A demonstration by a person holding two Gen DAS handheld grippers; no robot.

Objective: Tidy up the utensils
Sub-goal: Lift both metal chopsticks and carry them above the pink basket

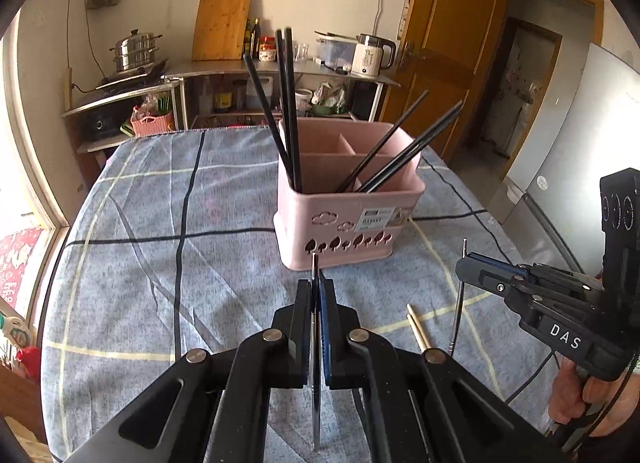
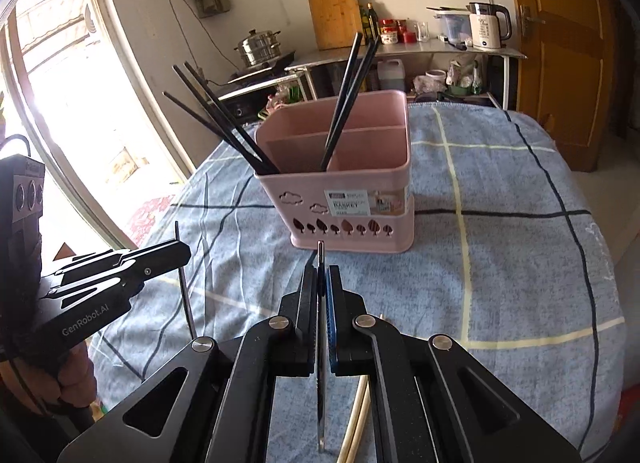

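Utensils are showing in three places: standing in a pink basket [image 1: 348, 199], clamped in both grippers, and lying loose on the bench [image 1: 160, 223]. The bench is wearing a blue-grey cloth with dark and pale check lines, and it is filling most of both views. Behind it a metal shelf unit [image 1: 280, 67] is carrying a wooden cutting board [image 1: 221, 27], a steel steamer pot [image 1: 134, 51] and a white kettle [image 1: 372, 55]; a brown door [image 1: 444, 43] is standing to the right of these.

The pink basket is sitting upright near the middle of the bench, with inner dividers and leaf-shaped cutouts along its lower front. Black chopsticks [image 1: 286, 103] are leaning out of its left front corner in the left wrist view, and another black bunch [image 1: 404, 147] is slanting out toward the right.

The left gripper [image 1: 316, 287] is pointing toward the basket front, its jaws pressing together on a thin metal chopstick [image 1: 315, 363] that is running lengthwise between them and poking out just past their tips. The right gripper [image 2: 321, 275] is doing the same with a second metal chopstick [image 2: 321, 383]. Each gripper is appearing side-on in the other's camera, with the metal stick crossing its tip nearly upright and a hand [image 1: 576, 395] gripping its handle.

A pair of pale wooden chopsticks [image 1: 418, 329] is lying on the cloth between the two grippers, partly hidden under the right one in its own view.
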